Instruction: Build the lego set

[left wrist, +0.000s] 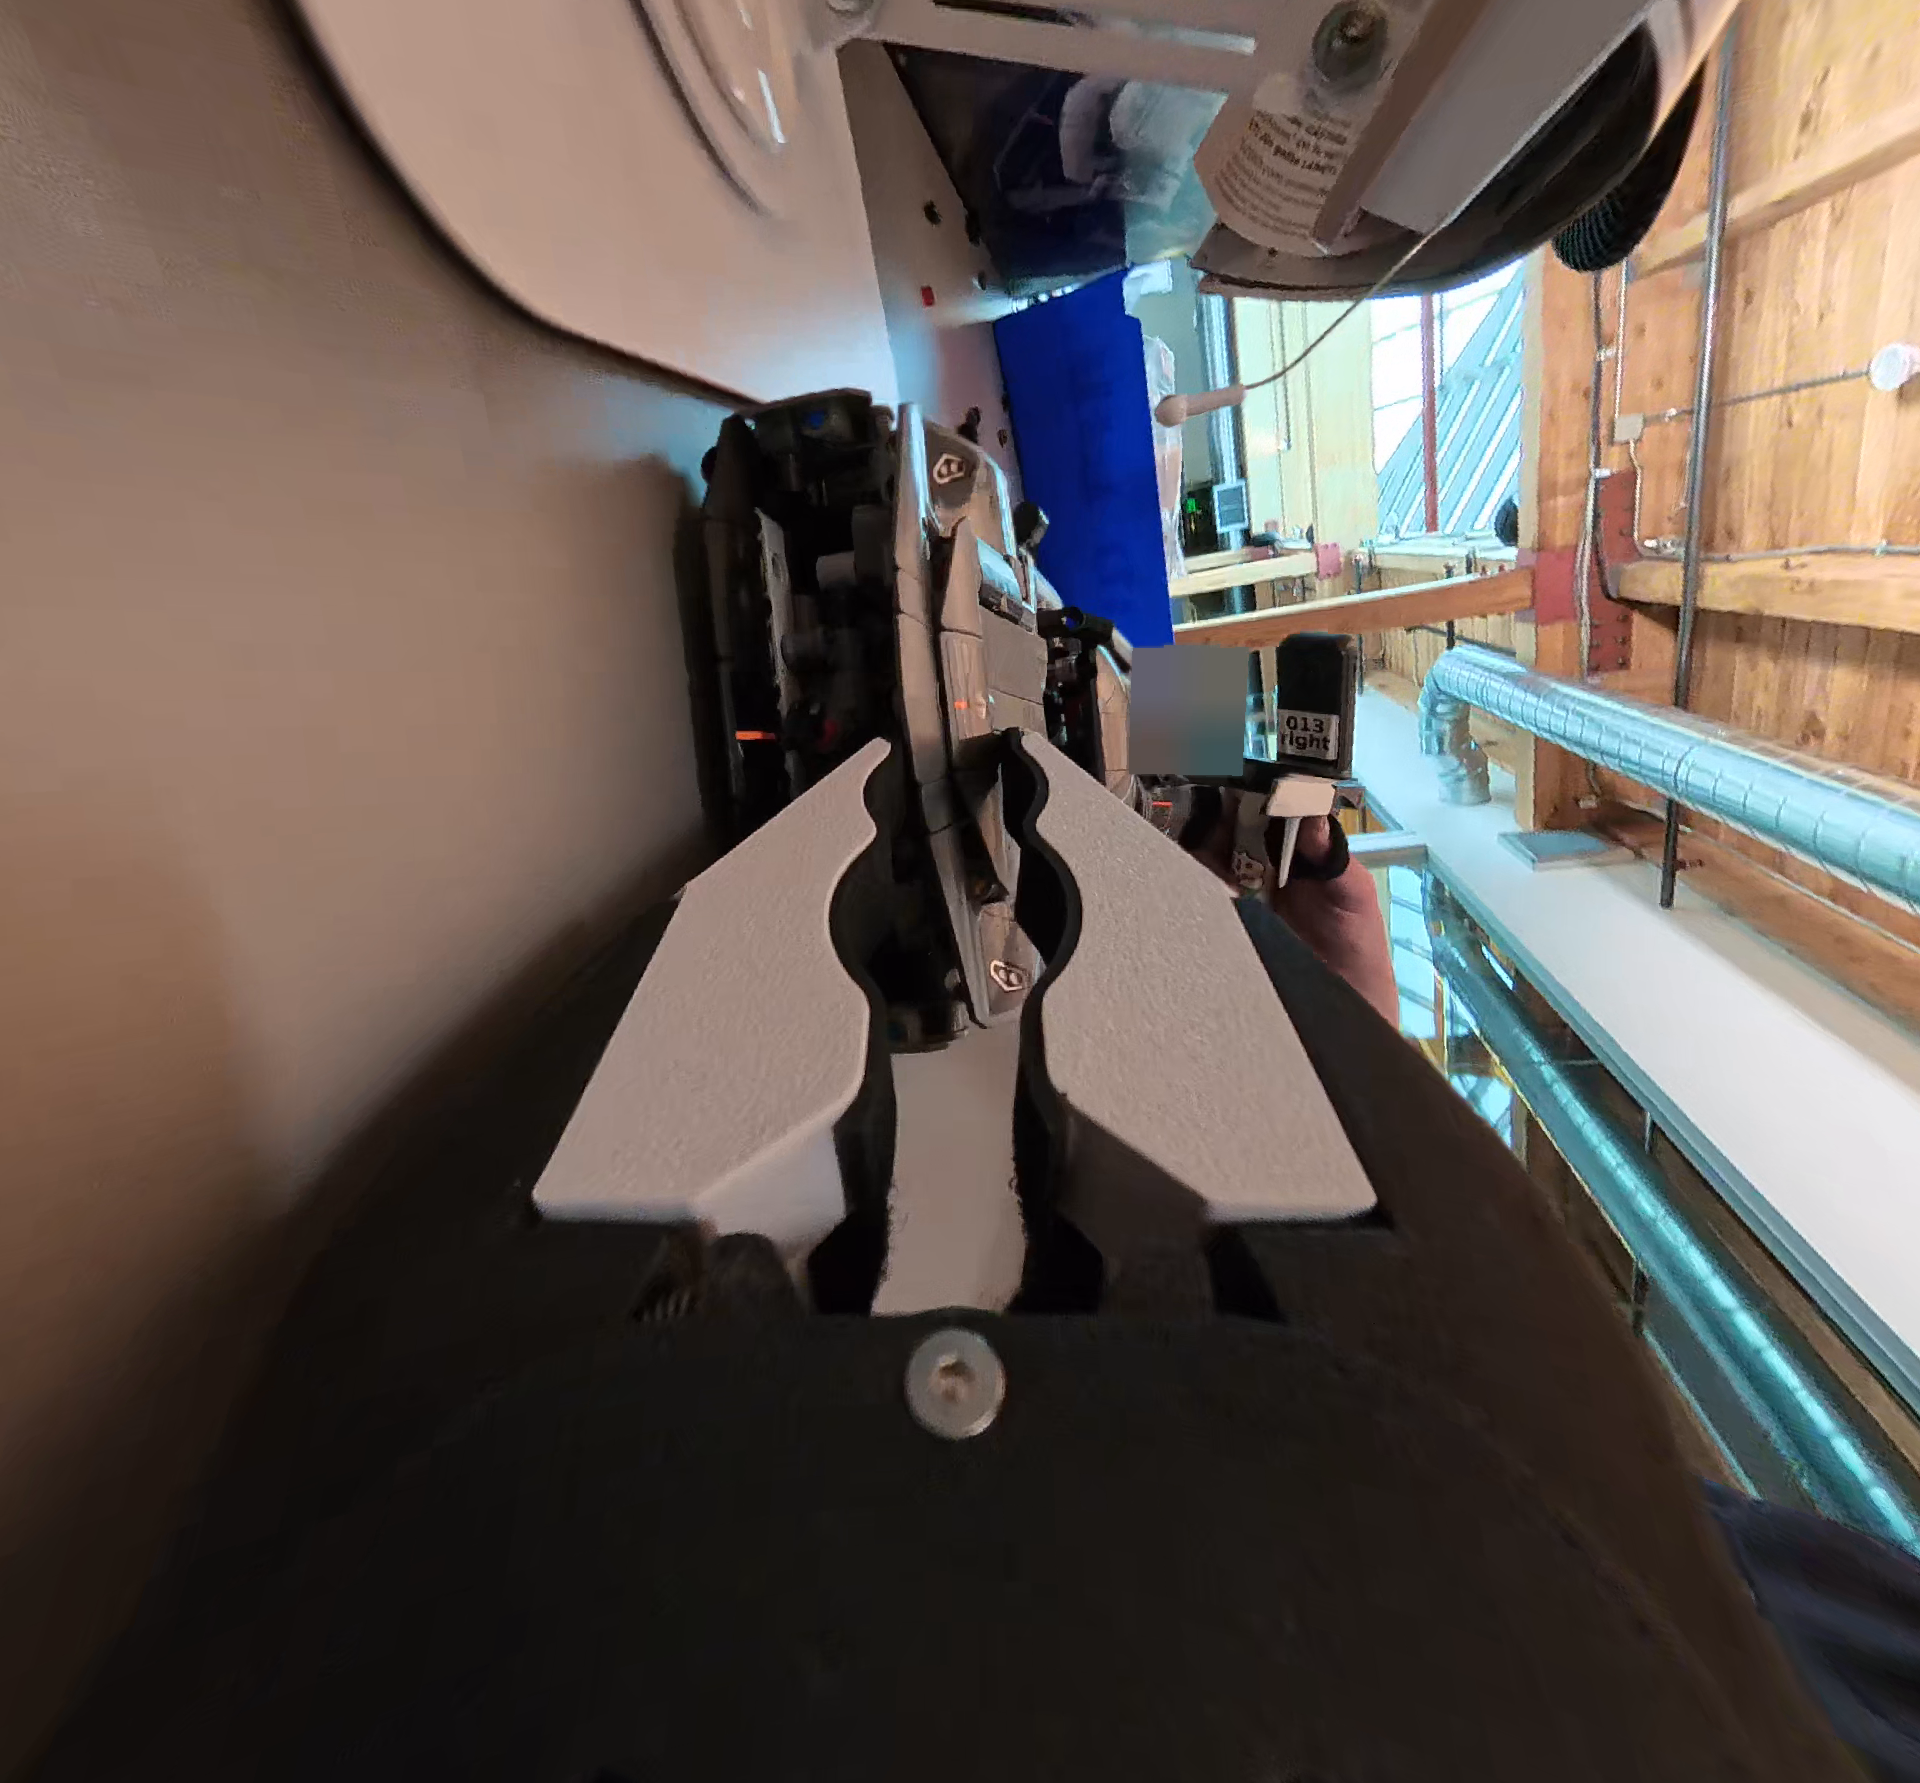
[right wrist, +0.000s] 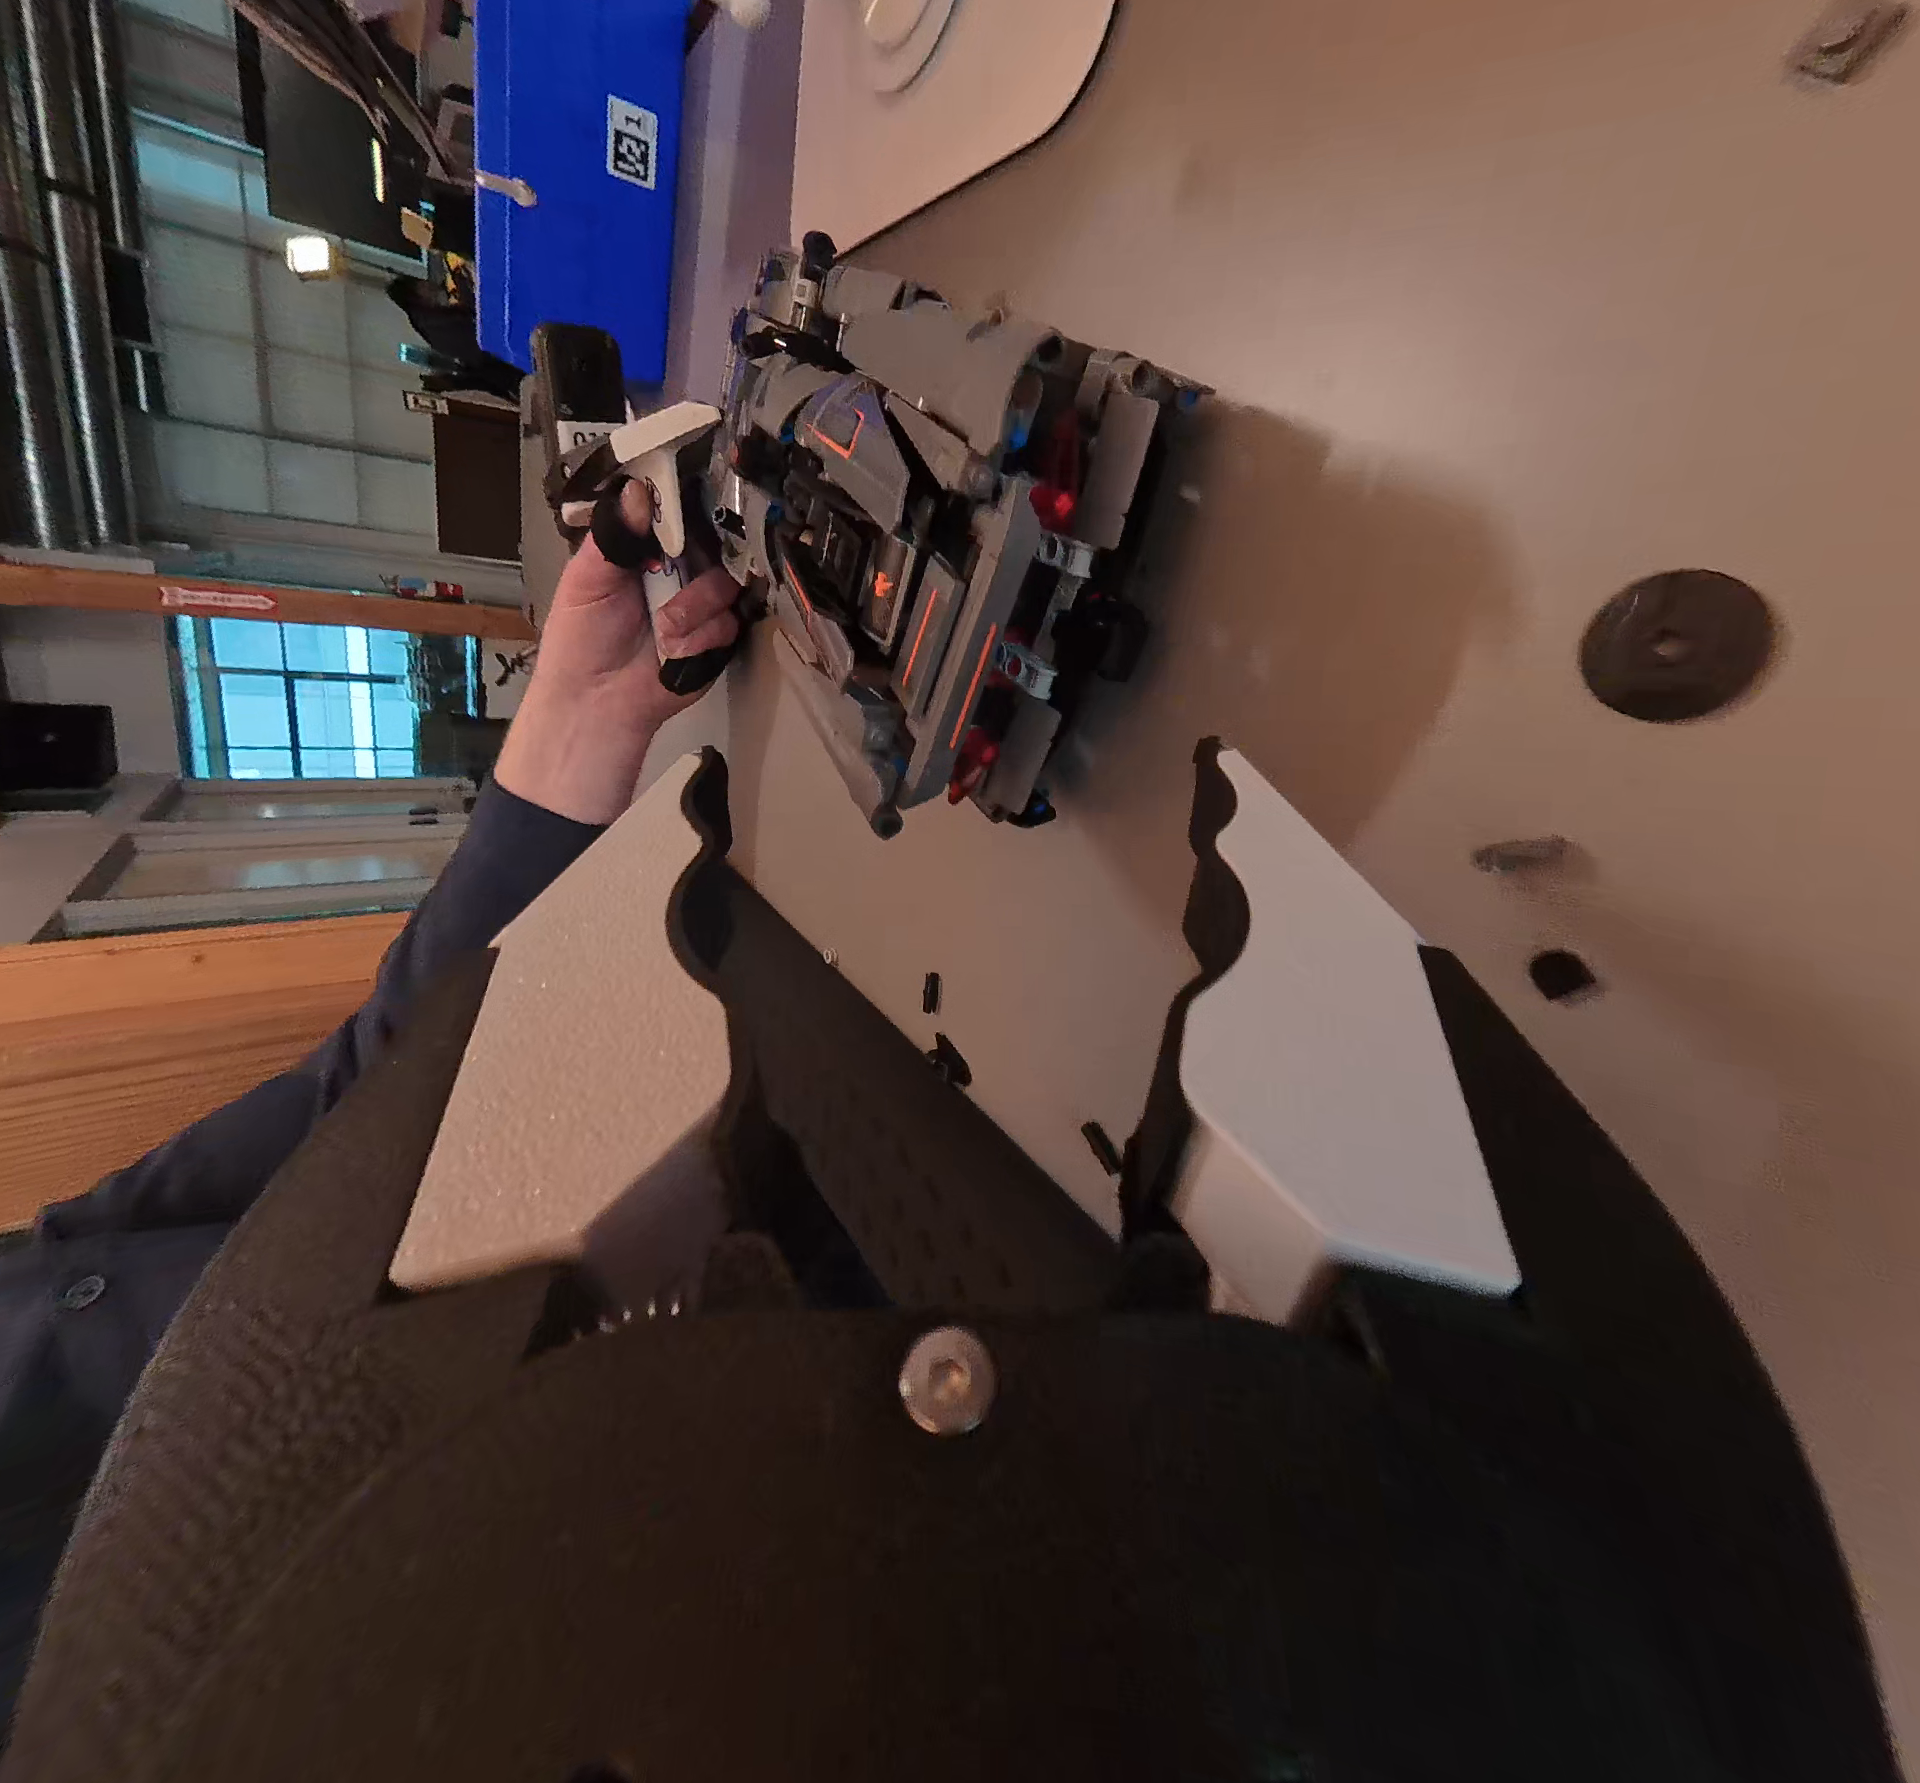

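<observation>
Left wrist view has the left gripper (left wrist: pixel 951 798) pinched on one grey lego car (left wrist: pixel 935 694), which rests against the tan table (left wrist: pixel 312 798), with one blue bin (left wrist: pixel 1081 466) beyond the car. Right wrist view, from left to right of that car (right wrist: pixel 914 549): one hand (right wrist: pixel 613 632) on the other tool's handle at its left edge, the right gripper (right wrist: pixel 956 777) spread wide and empty below it, one dark round disc (right wrist: pixel 1675 644) to its right, and four small loose pieces scattered beneath the disc.

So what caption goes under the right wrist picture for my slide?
Open right gripper faces a grey lego car on the table, steadied by the left gripper.
</observation>
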`<state>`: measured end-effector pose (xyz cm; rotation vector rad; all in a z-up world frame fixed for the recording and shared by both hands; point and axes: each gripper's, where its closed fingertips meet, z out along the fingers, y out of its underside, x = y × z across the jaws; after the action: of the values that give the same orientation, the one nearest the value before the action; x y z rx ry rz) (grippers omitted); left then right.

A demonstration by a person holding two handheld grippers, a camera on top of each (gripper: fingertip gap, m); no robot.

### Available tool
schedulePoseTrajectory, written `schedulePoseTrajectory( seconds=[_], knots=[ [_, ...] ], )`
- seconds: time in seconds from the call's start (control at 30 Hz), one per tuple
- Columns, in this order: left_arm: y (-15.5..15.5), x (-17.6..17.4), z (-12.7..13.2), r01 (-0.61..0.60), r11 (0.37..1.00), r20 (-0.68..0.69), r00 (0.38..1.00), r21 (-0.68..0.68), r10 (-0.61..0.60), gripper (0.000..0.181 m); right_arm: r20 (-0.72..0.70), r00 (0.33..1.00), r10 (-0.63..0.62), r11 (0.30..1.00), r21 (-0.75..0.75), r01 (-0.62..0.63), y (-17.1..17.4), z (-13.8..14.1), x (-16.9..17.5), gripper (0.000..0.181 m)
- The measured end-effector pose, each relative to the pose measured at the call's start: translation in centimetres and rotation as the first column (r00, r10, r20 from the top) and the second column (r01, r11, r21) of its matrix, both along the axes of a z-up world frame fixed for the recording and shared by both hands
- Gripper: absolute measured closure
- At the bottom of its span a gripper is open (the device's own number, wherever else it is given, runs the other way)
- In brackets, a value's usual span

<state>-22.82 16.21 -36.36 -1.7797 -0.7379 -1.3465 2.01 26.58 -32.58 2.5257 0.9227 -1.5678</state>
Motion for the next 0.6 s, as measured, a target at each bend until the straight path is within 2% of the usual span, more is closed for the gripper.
schedulePoseTrajectory(
  seconds=[0.37,0.6],
  knots=[
    [-5.8,-3.5,0.6,-0.145,0.989,-0.001,0.989,0.003,0.145,0.167,-0.025,0.992,0.124,0.991,0.052,-0.122,-4.0,1.0,-5.0,0.094],
    [-8.8,-4.5,1.4,-0.182,0.983,0.011,0.983,0.008,0.182,0.168,-0.044,0.979,0.199,0.979,0.056,-0.197,-7.6,0.7,-7.7,0.094]
  ],
)
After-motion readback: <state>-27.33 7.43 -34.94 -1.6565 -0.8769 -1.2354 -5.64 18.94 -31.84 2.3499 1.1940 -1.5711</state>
